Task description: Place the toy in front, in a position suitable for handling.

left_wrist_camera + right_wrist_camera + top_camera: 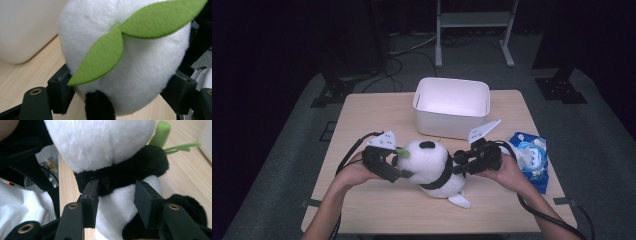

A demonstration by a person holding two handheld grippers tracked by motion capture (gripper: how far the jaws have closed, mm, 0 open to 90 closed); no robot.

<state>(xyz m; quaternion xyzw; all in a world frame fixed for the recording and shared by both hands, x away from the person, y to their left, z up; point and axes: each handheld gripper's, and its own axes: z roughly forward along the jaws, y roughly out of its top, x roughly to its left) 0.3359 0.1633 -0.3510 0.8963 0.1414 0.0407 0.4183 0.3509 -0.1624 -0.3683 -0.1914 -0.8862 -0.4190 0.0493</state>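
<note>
Here left gripper fingers clamp plush panda head; right gripper fingers half-open, straddling panda body.

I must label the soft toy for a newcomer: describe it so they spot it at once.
On the wooden table, just in front of the white bin, lies the plush panda. It alone is fluffy: white with black patches and a green felt leaf on its head.

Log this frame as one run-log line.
left gripper: shut on panda plush head | right gripper: jaws around plush body, grip unclear | white bin: behind | plush: on table
</note>
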